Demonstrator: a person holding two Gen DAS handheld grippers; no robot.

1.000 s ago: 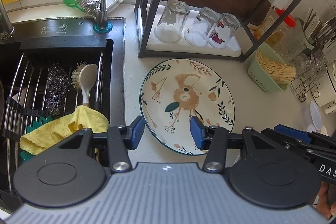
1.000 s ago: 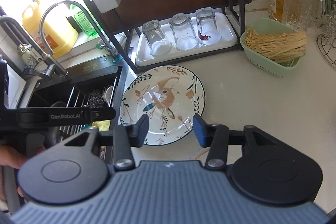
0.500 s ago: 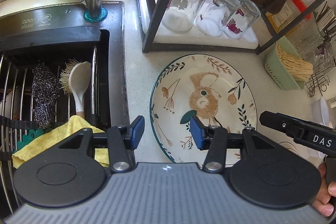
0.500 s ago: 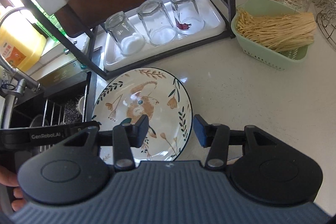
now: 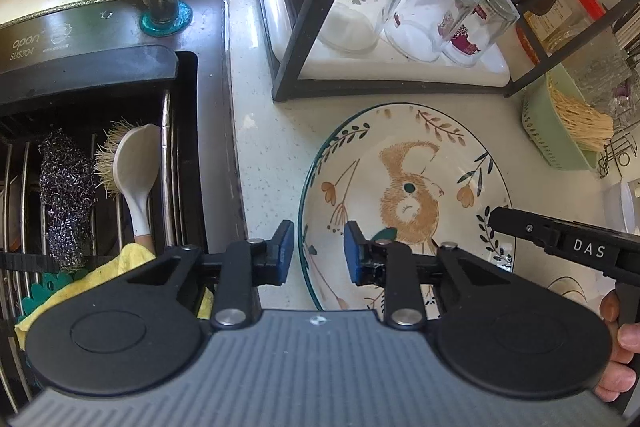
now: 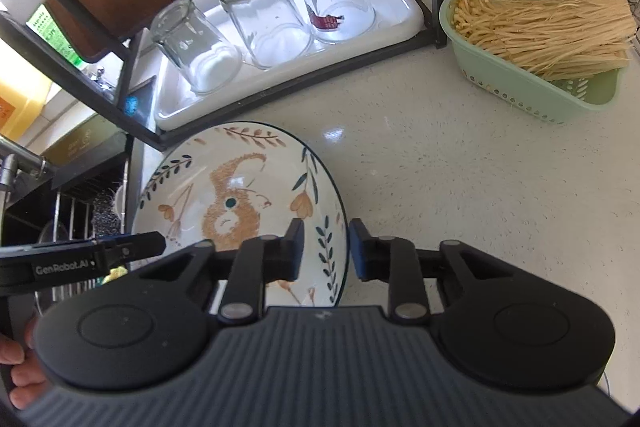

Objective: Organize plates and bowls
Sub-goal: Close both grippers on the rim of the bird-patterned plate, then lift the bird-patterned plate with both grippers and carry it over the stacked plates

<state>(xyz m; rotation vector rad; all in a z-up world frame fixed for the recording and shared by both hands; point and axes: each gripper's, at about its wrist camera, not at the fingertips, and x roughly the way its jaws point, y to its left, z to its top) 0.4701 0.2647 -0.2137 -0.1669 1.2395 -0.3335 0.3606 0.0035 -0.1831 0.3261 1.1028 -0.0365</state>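
A white plate (image 5: 408, 203) with a brown squirrel, leaves and a dark green rim lies flat on the pale counter in front of the black rack; it also shows in the right wrist view (image 6: 240, 203). My left gripper (image 5: 318, 251) is open, its fingers straddling the plate's left rim. My right gripper (image 6: 325, 251) is open, its fingers straddling the plate's right rim. Neither grips the plate.
A black metal rack (image 5: 304, 27) holds a white tray (image 6: 288, 83) with three upturned glasses (image 6: 264, 15). A black sink (image 5: 100, 131) with a scourer, brush and yellow cloth (image 5: 96, 275) lies left. A green basket (image 6: 536, 83) of straw-coloured strands stands right.
Both grippers have moved forward and down to the plate, the left to its left rim, the right to its right rim. The plate has not moved. Jaws stayed open.
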